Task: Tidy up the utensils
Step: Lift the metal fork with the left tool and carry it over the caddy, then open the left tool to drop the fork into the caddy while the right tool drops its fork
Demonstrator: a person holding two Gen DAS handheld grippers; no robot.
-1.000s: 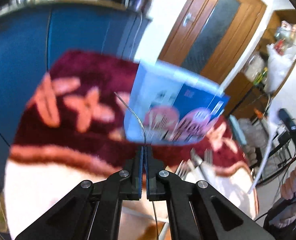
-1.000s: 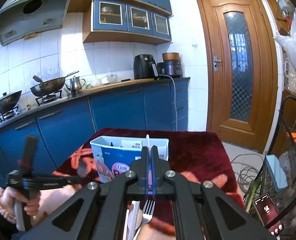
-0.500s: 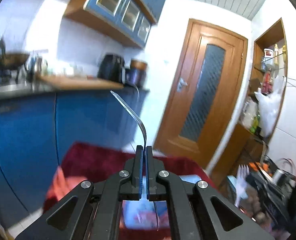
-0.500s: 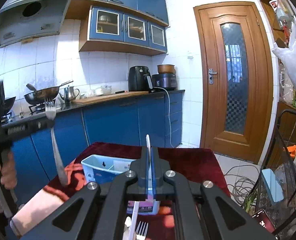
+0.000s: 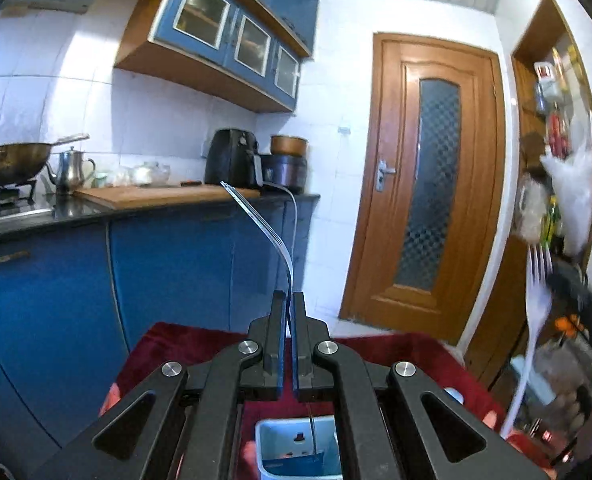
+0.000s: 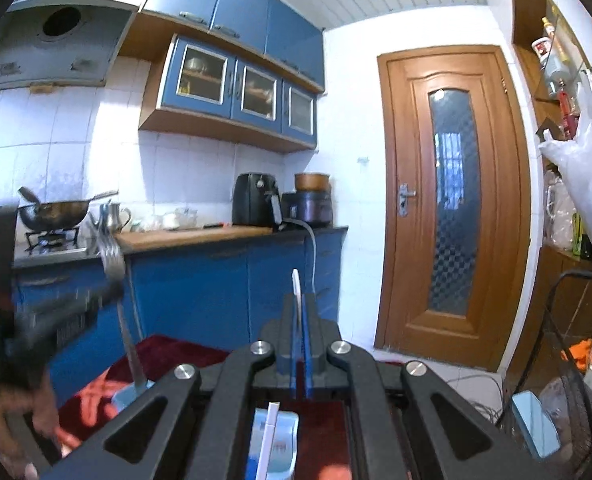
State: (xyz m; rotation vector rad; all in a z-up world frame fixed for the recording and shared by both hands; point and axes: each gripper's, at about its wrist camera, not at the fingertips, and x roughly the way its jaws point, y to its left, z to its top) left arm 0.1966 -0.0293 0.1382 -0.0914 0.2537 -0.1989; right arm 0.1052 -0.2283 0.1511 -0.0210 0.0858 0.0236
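Lifting clear of the tabletop since a second ago, left claw [image 5: 288, 300] clamps a metal fork [image 5: 258, 224], right claw [image 6: 300, 304] a white plastic fork [image 6: 296, 280]; blue holder [image 5: 296, 454] sits below both, ready for dropping.

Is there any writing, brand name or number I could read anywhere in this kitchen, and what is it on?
None can be read.
Light blue plastic utensil box under the tools: printed patches on its side, too blurred.
Red-and-white container on the wooden shelf: markings too small.
Black air fryer on the counter: no legible brand.
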